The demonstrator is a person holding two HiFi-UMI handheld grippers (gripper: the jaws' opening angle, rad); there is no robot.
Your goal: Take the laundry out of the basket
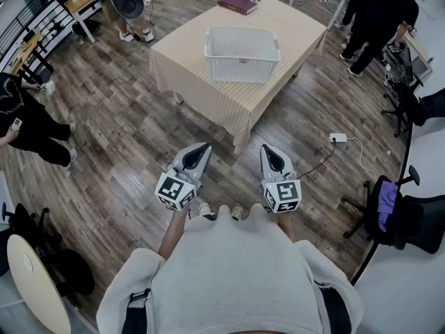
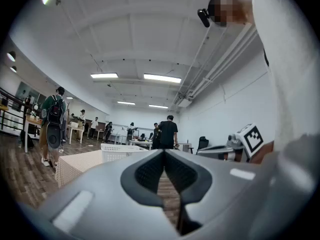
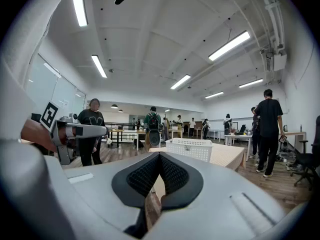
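Note:
A white plastic laundry basket (image 1: 241, 53) stands on a table with a checked cloth (image 1: 208, 82), some way ahead of me across the wooden floor. Its inside looks pale and I cannot make out any laundry in it. My left gripper (image 1: 206, 147) and right gripper (image 1: 265, 147) are held side by side in front of my body, well short of the table, both pointing toward it. Each is shut with nothing between its jaws. The left gripper view has the basket (image 2: 122, 152) above the closed jaws (image 2: 164, 152); the right gripper view has the basket (image 3: 190, 148) beyond its closed tips (image 3: 159, 154).
A dark red book (image 1: 238, 5) lies at the table's far end. A power strip with its cable (image 1: 338, 138) lies on the floor at the right, near office chairs (image 1: 400, 214). A person (image 1: 28, 124) stands at the left and another (image 1: 379, 16) at the far right.

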